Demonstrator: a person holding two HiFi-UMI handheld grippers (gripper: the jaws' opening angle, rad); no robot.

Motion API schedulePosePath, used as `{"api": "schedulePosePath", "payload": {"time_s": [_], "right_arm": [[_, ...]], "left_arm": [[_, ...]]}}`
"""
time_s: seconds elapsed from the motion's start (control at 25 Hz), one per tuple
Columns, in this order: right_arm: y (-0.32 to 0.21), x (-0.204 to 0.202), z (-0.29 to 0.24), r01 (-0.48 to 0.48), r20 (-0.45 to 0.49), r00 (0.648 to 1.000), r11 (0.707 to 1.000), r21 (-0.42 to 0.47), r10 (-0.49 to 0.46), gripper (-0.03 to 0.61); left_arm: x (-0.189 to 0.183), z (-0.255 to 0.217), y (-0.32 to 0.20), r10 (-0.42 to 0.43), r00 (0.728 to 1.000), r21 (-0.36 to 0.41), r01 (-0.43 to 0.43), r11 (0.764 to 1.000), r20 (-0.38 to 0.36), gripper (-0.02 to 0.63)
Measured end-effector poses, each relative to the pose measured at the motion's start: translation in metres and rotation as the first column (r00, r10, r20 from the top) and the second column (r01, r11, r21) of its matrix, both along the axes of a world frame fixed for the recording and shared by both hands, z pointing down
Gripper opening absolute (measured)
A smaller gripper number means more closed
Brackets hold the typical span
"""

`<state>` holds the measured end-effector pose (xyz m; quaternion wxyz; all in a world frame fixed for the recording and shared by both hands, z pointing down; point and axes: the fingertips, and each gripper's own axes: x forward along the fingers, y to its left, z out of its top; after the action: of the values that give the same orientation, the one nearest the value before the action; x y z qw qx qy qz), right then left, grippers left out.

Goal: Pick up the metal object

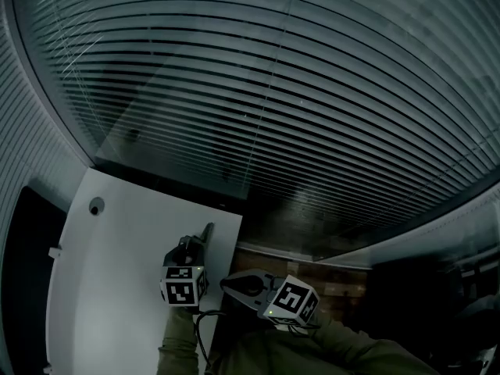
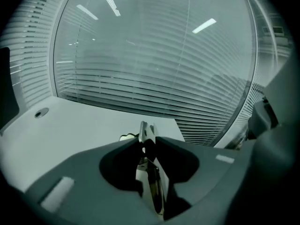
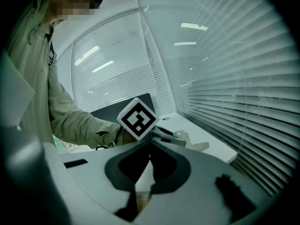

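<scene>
A thin grey metal object (image 2: 146, 131) sticks out just past the tips of my left gripper (image 2: 147, 142), whose jaws are closed on it with no gap showing. In the head view the left gripper (image 1: 205, 234) reaches over the white table (image 1: 117, 287) close to its right edge. The right gripper view shows the same metal object (image 3: 199, 146) low over the tabletop, flat end pointing to the window. My right gripper (image 3: 150, 146) is shut with nothing in it and hangs off the table's right side (image 1: 232, 284).
Window blinds (image 1: 273, 92) run along the far side of the table. A round grommet hole (image 1: 96, 206) sits near the table's back left. A dark panel (image 1: 23, 272) stands at the left. A small pale item (image 2: 124, 137) lies beside the left jaws.
</scene>
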<state>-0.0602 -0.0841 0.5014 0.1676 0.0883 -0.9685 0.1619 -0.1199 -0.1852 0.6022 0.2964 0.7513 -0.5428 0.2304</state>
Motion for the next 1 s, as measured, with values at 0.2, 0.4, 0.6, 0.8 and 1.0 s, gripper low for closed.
{"api": "schedulePosePath", "payload": {"time_s": [0.2,0.4,0.6,0.8,1.0], "right_arm": [[0.008,-0.008,-0.009,0.026,0.011,1.000,0.999,0.022,-0.026,0.005],[0.016,-0.016,-0.021,0.038,0.028,0.999,0.998,0.053,-0.039,0.005],[0.026,-0.022,-0.032,0.025,0.050,0.998,0.994,0.102,-0.030,0.005],[0.041,-0.019,-0.042,-0.013,0.099,0.995,0.993,0.121,0.001,0.005],[0.062,-0.017,-0.048,-0.008,0.137,0.990,0.989,0.149,-0.013,0.005]], "left_arm": [[-0.012,-0.025,0.015,0.001,1.000,0.075,-0.003,0.997,0.020,0.101],[-0.013,-0.068,0.042,0.033,0.999,0.226,-0.040,0.973,0.034,0.103],[-0.015,-0.106,0.081,0.046,0.999,0.347,-0.046,0.937,0.008,0.103],[-0.005,-0.125,0.124,0.081,0.997,0.414,-0.075,0.907,0.004,0.103],[-0.001,-0.146,0.156,0.073,0.997,0.478,-0.079,0.875,0.032,0.103]]}}
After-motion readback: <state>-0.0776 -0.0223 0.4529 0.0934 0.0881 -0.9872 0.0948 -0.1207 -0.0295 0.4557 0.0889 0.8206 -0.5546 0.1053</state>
